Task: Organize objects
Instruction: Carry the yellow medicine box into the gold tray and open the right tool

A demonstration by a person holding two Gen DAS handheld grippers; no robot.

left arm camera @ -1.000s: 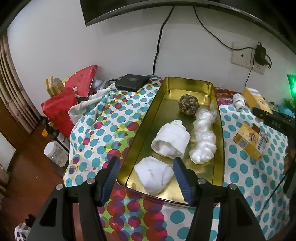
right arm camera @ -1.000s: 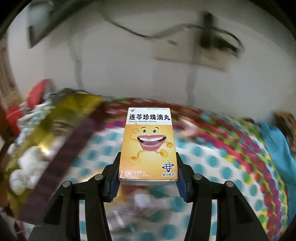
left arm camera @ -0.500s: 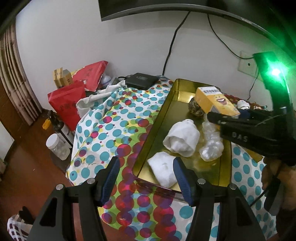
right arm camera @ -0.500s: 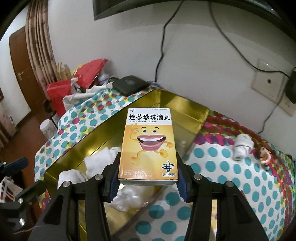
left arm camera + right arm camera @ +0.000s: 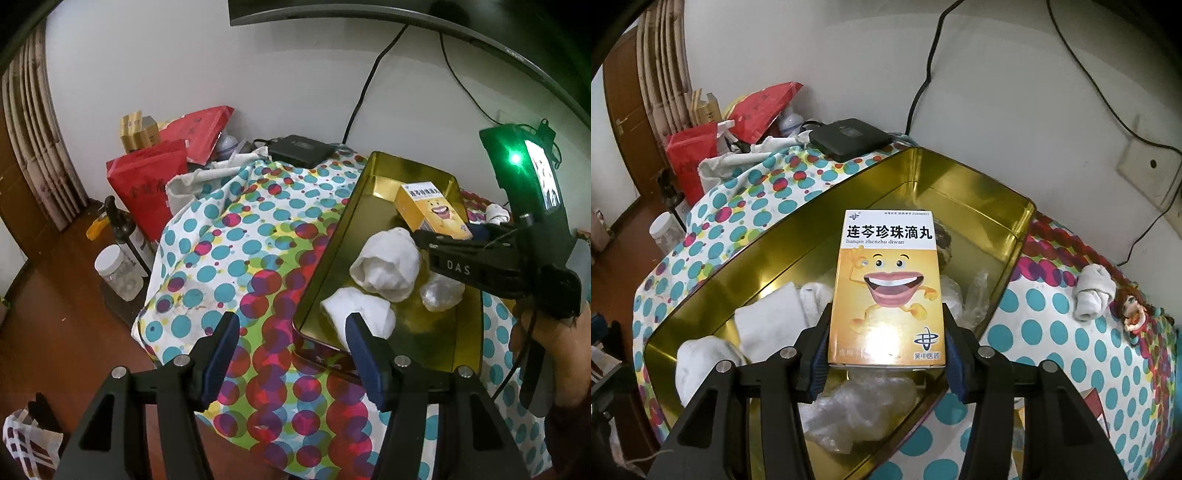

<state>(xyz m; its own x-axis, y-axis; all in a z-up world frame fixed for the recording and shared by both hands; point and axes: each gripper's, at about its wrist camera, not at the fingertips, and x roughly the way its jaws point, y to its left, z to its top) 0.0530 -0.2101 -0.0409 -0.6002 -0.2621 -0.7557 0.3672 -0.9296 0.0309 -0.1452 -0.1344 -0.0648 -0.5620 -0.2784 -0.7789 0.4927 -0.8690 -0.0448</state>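
Observation:
My right gripper (image 5: 884, 350) is shut on a yellow medicine box (image 5: 888, 291) with a cartoon mouth, held above the gold tin tray (image 5: 964, 181). The left wrist view shows that same box (image 5: 430, 212) over the tray's (image 5: 325, 254) far half, with the right gripper (image 5: 456, 240) reaching in from the right. Inside the tray lie white rolled cloths (image 5: 386, 264), crumpled clear plastic (image 5: 441, 293) and a brown woven ball (image 5: 942, 240) mostly hidden behind the box. My left gripper (image 5: 291, 354) stands open over the dotted tablecloth by the tray's near left corner, nothing between its fingers.
A black device (image 5: 301, 149) sits at the table's back with a cable up the wall. Red bags (image 5: 147, 184), a dark bottle (image 5: 123, 229) and a jar (image 5: 118, 273) stand on the floor left. A white cloth roll (image 5: 1093, 291) and small doll (image 5: 1134, 310) lie right of the tray.
The right gripper carried the yellow box from the tablecloth right of the tray to above the tray. The left gripper drifted left, off the tray's near end.

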